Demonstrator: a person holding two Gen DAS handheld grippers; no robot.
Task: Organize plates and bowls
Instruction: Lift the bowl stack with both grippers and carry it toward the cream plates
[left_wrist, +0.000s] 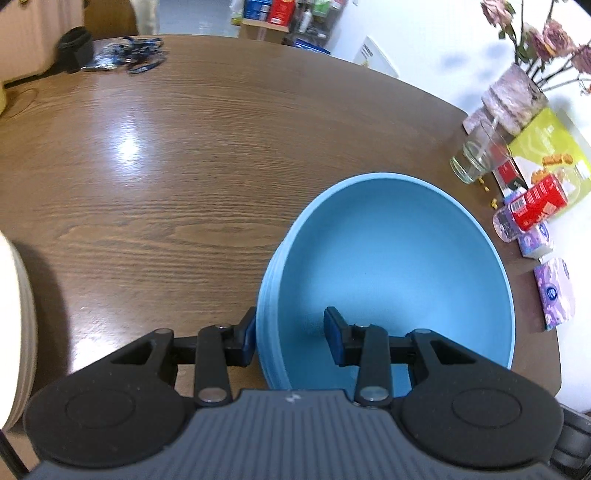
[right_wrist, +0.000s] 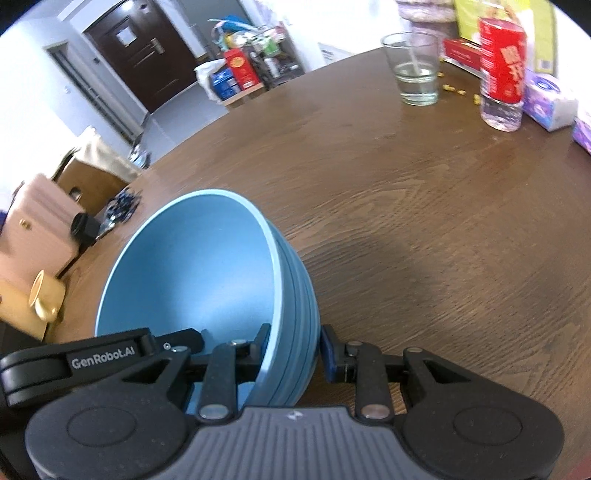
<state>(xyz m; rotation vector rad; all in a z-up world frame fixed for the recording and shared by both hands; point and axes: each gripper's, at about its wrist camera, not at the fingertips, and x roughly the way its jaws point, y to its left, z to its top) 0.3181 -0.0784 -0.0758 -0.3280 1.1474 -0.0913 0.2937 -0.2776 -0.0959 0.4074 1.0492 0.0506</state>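
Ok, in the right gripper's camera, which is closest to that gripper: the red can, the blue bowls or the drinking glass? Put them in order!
1. Blue bowls: clamped at the rim by the right gripper.
2. Red can: far right across the table.
3. Drinking glass: just left of the can, slightly farther back.

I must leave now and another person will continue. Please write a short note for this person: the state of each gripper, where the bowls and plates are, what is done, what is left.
Left gripper: shut on the near wall of the blue bowl stack, one finger inside, one outside.
Right gripper: shut on the same stack, at another part of the rim.
The stack is tilted over the wooden table.
White plates lie stacked at the left table edge.
Done: bowls nested.
Left: probably set the stack down, then release.
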